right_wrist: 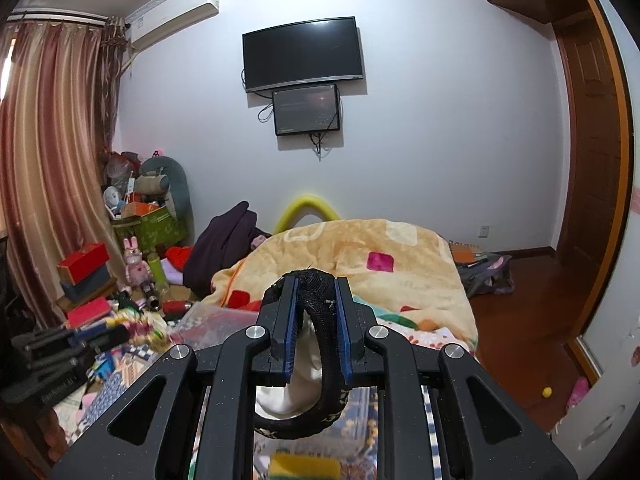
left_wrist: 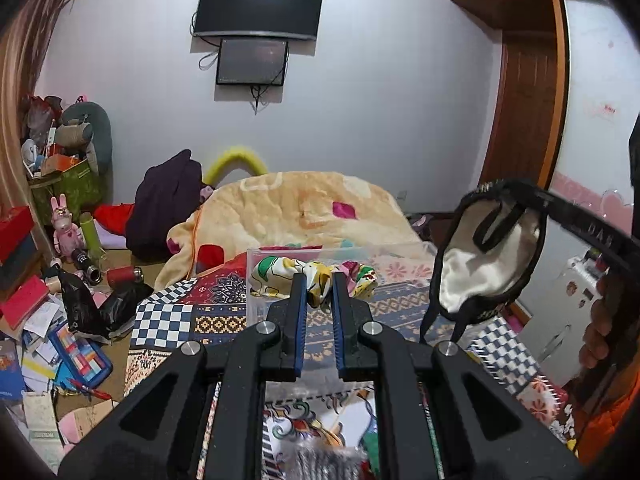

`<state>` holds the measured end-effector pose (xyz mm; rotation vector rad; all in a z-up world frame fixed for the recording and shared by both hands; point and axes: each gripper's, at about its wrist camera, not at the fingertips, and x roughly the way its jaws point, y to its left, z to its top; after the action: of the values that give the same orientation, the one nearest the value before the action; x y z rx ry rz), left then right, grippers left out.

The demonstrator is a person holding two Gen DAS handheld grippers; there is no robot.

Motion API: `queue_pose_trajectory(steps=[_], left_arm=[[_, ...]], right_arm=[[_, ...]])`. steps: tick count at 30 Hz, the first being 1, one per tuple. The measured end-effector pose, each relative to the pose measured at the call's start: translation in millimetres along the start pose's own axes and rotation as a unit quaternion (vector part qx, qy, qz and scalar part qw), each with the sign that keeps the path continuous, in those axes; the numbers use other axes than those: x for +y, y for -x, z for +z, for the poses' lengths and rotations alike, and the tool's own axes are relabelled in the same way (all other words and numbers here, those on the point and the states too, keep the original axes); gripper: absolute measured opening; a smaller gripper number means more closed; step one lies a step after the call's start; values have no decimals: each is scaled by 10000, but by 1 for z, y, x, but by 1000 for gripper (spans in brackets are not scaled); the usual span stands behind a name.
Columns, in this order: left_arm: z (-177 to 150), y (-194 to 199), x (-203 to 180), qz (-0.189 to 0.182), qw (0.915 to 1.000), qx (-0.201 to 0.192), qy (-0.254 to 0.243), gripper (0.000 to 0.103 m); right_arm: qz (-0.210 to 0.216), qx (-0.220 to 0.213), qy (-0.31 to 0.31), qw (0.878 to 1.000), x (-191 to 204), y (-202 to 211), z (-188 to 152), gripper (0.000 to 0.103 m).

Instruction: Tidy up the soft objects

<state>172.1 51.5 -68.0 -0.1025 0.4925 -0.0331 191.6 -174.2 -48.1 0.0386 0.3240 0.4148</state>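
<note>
My left gripper (left_wrist: 320,292) is shut on a floral cloth (left_wrist: 280,276) with white, yellow, green and pink patches, holding it at the rim of a clear plastic box (left_wrist: 256,300) on the bed. My right gripper (right_wrist: 316,300) is shut on a black-edged white sleep mask (right_wrist: 304,384), which hangs below the fingers. The mask also shows in the left wrist view (left_wrist: 480,268), held up in the air to the right of the box. The left gripper's body shows at the left of the right wrist view (right_wrist: 60,356).
A patterned quilt (left_wrist: 192,320) covers the bed, with a cream blanket (left_wrist: 296,212) heaped behind the box. A dark jacket (left_wrist: 168,200) lies at the left. The floor at left holds books, papers and toys (left_wrist: 48,340). A door (right_wrist: 588,160) stands at the right.
</note>
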Motion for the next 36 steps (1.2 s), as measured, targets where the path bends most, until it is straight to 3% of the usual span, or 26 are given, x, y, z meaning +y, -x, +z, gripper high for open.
queue_pose_trajectory(steps=[7, 16, 22, 28, 36], left_arm=[[-3, -42, 3, 66, 9992, 403, -22, 11], [-20, -84, -4, 187, 9943, 999, -336, 11], [-27, -90, -6, 178, 9913, 1264, -311, 12], [-29, -80, -7, 88, 9915, 1272, -260, 39], [-26, -46, -3, -123, 9948, 1008, -82, 48]], right_arm=[[-54, 267, 33, 9996, 3, -30, -7, 16], [28, 1091, 121, 9940, -2, -63, -34, 16], [127, 1545, 216, 9877, 3, -76, -44, 17], [90, 1856, 327, 9820, 0, -78, -52, 21], [177, 1675, -37, 9857, -14, -53, -48, 45]])
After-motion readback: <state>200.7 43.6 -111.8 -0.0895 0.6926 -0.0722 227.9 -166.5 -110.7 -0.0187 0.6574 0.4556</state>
